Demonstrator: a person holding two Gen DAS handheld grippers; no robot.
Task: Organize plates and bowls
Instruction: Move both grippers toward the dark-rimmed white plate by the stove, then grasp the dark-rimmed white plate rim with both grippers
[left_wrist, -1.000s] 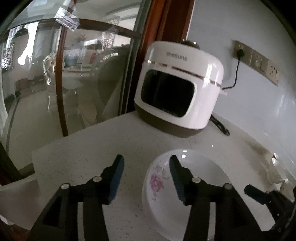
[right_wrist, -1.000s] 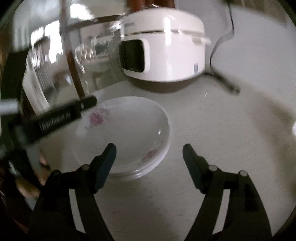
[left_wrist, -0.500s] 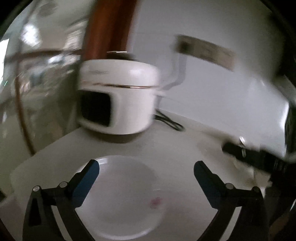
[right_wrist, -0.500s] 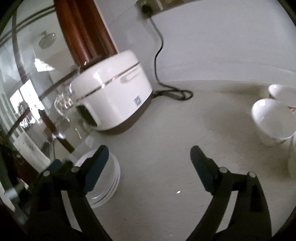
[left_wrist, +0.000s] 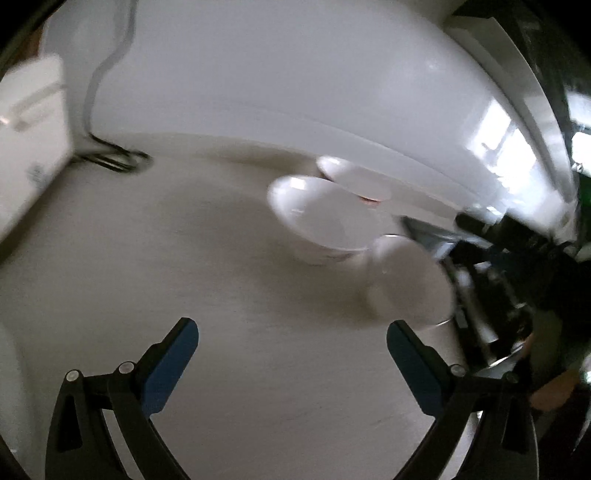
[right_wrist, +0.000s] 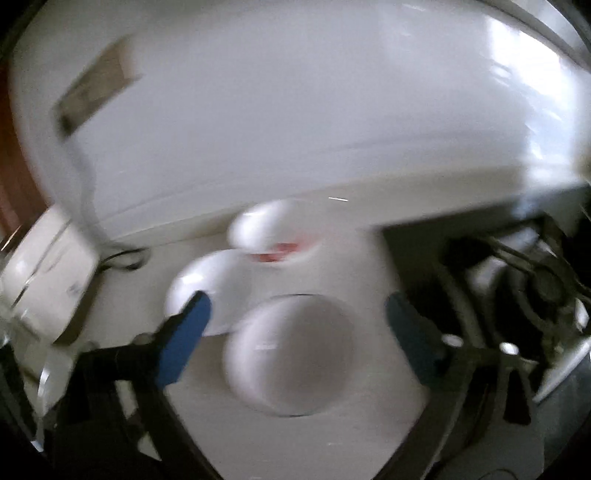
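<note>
Left wrist view first, and it is smeared with blur: the left gripper (left_wrist: 291, 343) has its jaws spread as wide as they go, nothing between them, only bare pale table (left_wrist: 221, 295) under the blue pads. Ahead and to the right sit three white bowls in a tight cluster — the middle bowl (left_wrist: 317, 218) tilted toward the camera, the far bowl (left_wrist: 354, 177) just behind it by the wall with a reddish mark at its edge, and the near bowl (left_wrist: 406, 284) just beside the middle one, closest to the right pad but apart from it. At the left edge is the white cooker (left_wrist: 29, 140), its dark cord (left_wrist: 110, 158) looped on the table beside it. On the far right a dark stove area (left_wrist: 498, 277) lies blurred, and a hand (left_wrist: 550, 391) shows below it. Over to the right wrist view, blurrier still: the right gripper (right_wrist: 297, 321) is released and its jaws are closing, with the near bowl (right_wrist: 291, 354) framed between the pads yet touched by neither. The middle bowl (right_wrist: 207, 280) sits partly behind the left blue pad, and the far bowl (right_wrist: 266, 225) lies beyond, red mark showing. The cooker (right_wrist: 44, 273) is at the left edge, the stove area (right_wrist: 517, 288) at the right, and a wall socket strip (right_wrist: 96, 85) is smeared across the upper left.
</note>
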